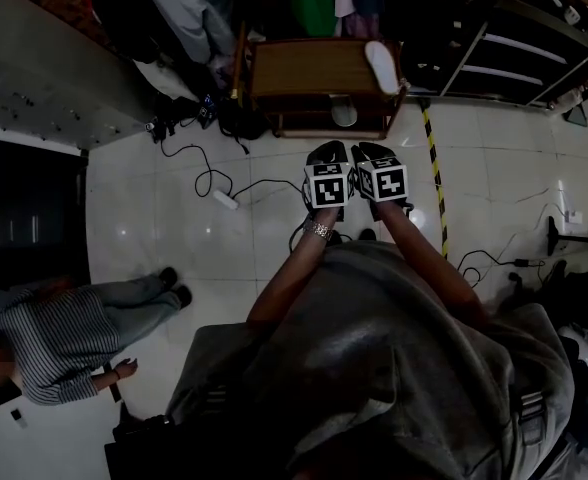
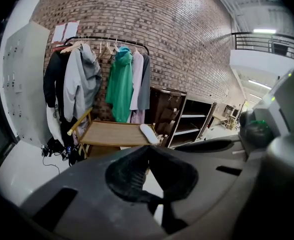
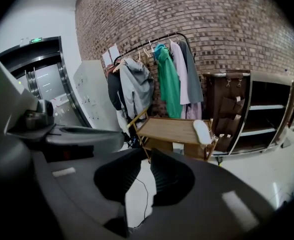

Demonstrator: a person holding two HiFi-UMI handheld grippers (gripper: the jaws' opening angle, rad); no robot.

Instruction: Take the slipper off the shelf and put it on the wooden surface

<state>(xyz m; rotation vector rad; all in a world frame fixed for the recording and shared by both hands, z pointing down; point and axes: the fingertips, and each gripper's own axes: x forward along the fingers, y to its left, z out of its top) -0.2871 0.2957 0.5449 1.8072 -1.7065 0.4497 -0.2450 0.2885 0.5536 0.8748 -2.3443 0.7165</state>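
Straight ahead across the floor, the slipper (image 1: 381,66) lies end-on at the surface's (image 1: 304,68) right edge, nearer the barely-parted, empty right tool (image 3: 147,156); the left tool (image 2: 148,151) is closed and empty.

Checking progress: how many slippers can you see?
1: a white slipper at the right end of the wooden table top. A pale thing under the top may be another; can't tell.
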